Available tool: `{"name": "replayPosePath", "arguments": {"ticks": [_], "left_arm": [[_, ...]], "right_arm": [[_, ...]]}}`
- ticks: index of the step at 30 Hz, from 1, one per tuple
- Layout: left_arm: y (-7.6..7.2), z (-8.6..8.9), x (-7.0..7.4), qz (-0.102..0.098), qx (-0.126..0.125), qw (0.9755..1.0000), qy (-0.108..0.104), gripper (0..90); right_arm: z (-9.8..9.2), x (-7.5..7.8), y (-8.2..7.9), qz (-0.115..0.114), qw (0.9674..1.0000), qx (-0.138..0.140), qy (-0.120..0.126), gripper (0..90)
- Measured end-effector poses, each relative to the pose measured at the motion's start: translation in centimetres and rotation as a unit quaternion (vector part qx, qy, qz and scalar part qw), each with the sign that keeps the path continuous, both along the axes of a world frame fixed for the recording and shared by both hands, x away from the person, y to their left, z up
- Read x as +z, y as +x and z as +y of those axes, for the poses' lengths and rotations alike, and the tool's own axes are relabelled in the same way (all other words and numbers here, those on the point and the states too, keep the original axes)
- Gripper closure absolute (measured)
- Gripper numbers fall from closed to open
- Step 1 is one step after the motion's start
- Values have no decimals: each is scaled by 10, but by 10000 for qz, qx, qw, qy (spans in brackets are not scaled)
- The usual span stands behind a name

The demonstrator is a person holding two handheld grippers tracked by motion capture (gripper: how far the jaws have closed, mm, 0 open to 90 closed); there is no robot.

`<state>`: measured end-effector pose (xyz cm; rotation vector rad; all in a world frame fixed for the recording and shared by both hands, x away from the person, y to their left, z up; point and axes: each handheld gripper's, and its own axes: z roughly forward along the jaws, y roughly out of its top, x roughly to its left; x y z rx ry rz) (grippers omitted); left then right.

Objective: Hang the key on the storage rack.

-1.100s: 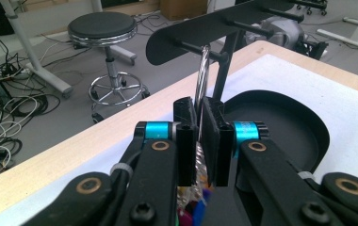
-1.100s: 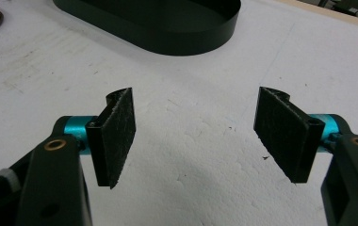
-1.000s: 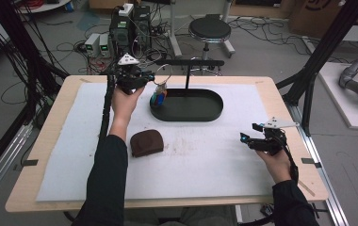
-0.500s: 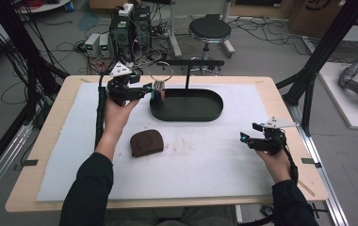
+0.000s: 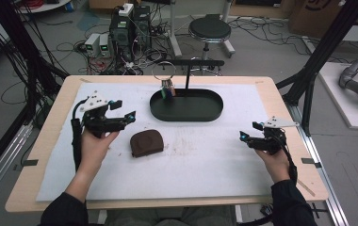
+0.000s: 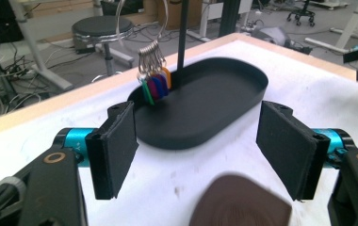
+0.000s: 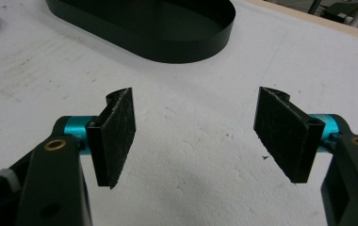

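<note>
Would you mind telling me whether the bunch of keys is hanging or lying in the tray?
Hanging: the key bunch dangles from its large ring on the stand's crossbar, over the end of the black oval tray.

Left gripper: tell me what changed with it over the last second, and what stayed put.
The left gripper let go of the key bunch hanging over the black tray, drew back toward the table's left, and its jaws have just been opening, empty. The right gripper, brown pouch and tray stayed put.
</note>
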<state>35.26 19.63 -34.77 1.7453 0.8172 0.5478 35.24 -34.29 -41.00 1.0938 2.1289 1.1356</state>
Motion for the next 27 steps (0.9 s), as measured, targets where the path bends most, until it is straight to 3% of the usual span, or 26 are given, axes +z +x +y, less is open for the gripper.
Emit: {"name": "replayPosePath", "arguments": {"ticks": [2, 9, 14, 18, 27], "left_arm": [[-16, 10, -10, -39, 50, 10000, 14, 292], [-43, 31, -27, 7, 181, 9998, 52, 292], [-52, 41, -37, 18, 327, 9995, -48, 292], [-56, 45, -48, 42, 521, 9986, 59, 292], [-62, 51, -46, -114, 743, 9971, 67, 292]], "right_arm": [[0, 0, 0, -20, 10000, 3, 26, 304], [0, 1, -3, -42, 10000, 38, 43, 304], [-1, 2, -4, -64, 10000, 42, 57, 304], [1, 2, -2, -73, 9999, -2, 108, 304], [4, 3, 0, -149, 9998, -64, 120, 304]]}}
